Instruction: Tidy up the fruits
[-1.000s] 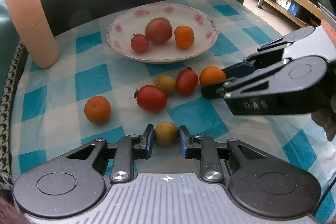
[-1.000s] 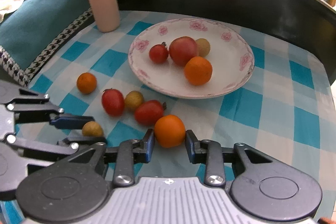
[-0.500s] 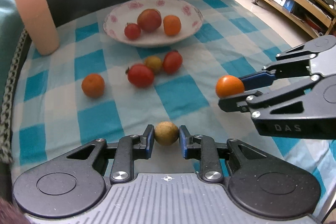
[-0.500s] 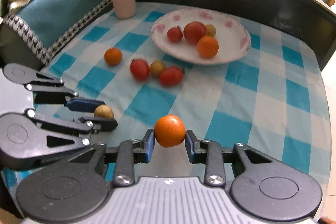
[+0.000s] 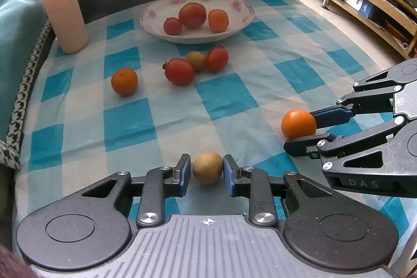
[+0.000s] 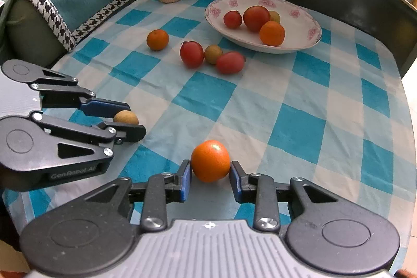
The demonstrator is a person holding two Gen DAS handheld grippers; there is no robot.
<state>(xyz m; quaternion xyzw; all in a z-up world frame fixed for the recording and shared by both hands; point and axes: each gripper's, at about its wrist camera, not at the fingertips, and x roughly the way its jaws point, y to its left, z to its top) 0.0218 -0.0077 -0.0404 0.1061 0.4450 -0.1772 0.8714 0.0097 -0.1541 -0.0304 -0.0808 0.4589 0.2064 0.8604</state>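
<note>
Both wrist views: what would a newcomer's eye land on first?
Each gripper grips a fruit above the checked cloth: the left gripper a small tan fruit, the right gripper an orange. Farther back, a floral plate holds more fruit, and four pieces lie loose before it.

Blue-white checked tablecloth (image 5: 224, 98); white plate (image 5: 156, 17) (pink roses); orange tangerine (image 6: 210, 160).

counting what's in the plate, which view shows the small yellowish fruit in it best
The right wrist view: the yellowish fruit peeks out behind the big red fruit in the plate. In the left wrist view that red fruit hides it entirely.
</note>
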